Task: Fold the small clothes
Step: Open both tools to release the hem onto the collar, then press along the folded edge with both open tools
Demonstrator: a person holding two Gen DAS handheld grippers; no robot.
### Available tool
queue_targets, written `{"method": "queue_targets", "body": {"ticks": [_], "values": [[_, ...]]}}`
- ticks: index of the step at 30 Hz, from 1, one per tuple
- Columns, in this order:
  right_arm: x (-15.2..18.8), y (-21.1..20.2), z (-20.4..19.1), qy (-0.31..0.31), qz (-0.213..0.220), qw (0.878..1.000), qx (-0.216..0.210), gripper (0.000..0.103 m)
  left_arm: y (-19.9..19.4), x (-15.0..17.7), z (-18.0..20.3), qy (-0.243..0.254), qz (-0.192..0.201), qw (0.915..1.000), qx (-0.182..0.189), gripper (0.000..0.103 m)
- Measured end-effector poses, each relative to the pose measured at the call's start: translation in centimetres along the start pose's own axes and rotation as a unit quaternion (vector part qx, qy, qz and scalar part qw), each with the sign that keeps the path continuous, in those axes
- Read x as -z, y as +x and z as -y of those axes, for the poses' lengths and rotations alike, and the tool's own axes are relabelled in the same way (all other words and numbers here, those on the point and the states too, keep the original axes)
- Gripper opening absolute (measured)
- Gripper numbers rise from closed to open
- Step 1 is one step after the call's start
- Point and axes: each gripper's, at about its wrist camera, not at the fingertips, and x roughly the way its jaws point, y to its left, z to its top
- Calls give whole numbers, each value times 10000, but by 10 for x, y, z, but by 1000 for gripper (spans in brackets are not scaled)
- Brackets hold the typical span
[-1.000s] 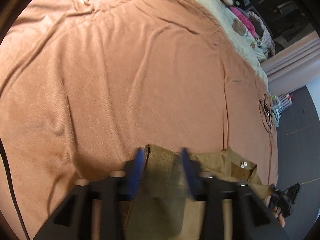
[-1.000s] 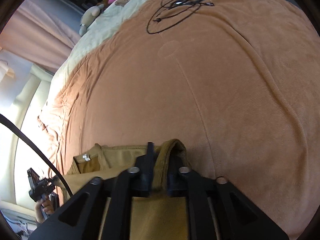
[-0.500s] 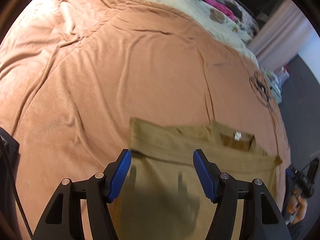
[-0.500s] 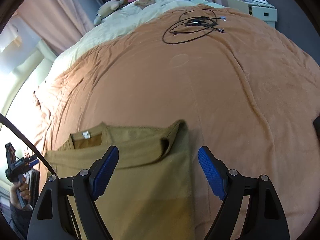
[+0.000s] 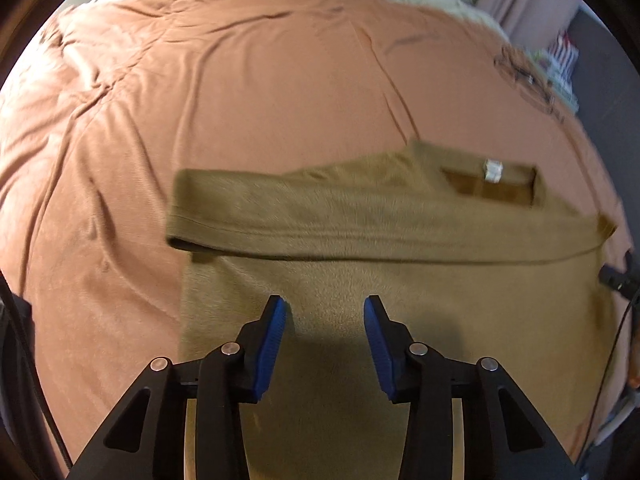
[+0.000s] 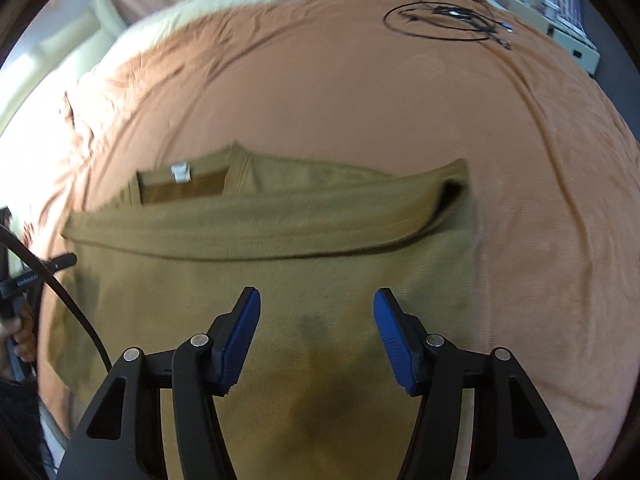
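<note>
I have the olive-brown T-shirt (image 5: 400, 280) flat near the bed's near edge, on the orange bedspread (image 5: 240, 80) — sleeves folded across the chest to narrow it. My left gripper (image 5: 325, 328) and right gripper (image 6: 316, 328) hover over it, both closing — nothing between the jaws.

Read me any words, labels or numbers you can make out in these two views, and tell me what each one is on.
No text here is legible.
White neck tag inside the collar of the brown shirt: print, if any, too blurred to read.
Pale lettering on the black handle at the left edge, right wrist view: too small and blurred to read.
</note>
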Motion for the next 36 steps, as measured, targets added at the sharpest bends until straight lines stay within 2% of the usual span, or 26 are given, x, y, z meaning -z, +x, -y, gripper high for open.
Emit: {"method": "queue_targets", "body": {"ticks": [3, 6, 16, 22, 29, 33, 36], "values": [[-2, 19, -13, -263, -159, 9993, 234, 57, 16, 0, 5, 211, -106, 9994, -259, 41], [-9, 34, -23, -481, -196, 9972, 529, 57, 22, -5, 5, 318, -36, 9988, -382, 41], [-56, 69, -35, -579, -99, 9931, 1012, 57, 43, -48, 12, 349, 60, 9968, -711, 41], [-82, 89, -40, -620, -42, 9922, 1079, 57, 50, -76, 9, 246, 84, 9975, -654, 41], [-109, 84, -27, -466, 369, 9933, 990, 57, 53, -104, 5, -12, 294, 9982, -526, 41], [-110, 68, -16, -335, 449, 9951, 808, 57, 42, -109, 0, -88, 438, 9982, -404, 41], [-102, 55, -10, -400, 491, 9946, 824, 57, 30, -106, -8, -157, 522, 9977, -412, 41]]}}
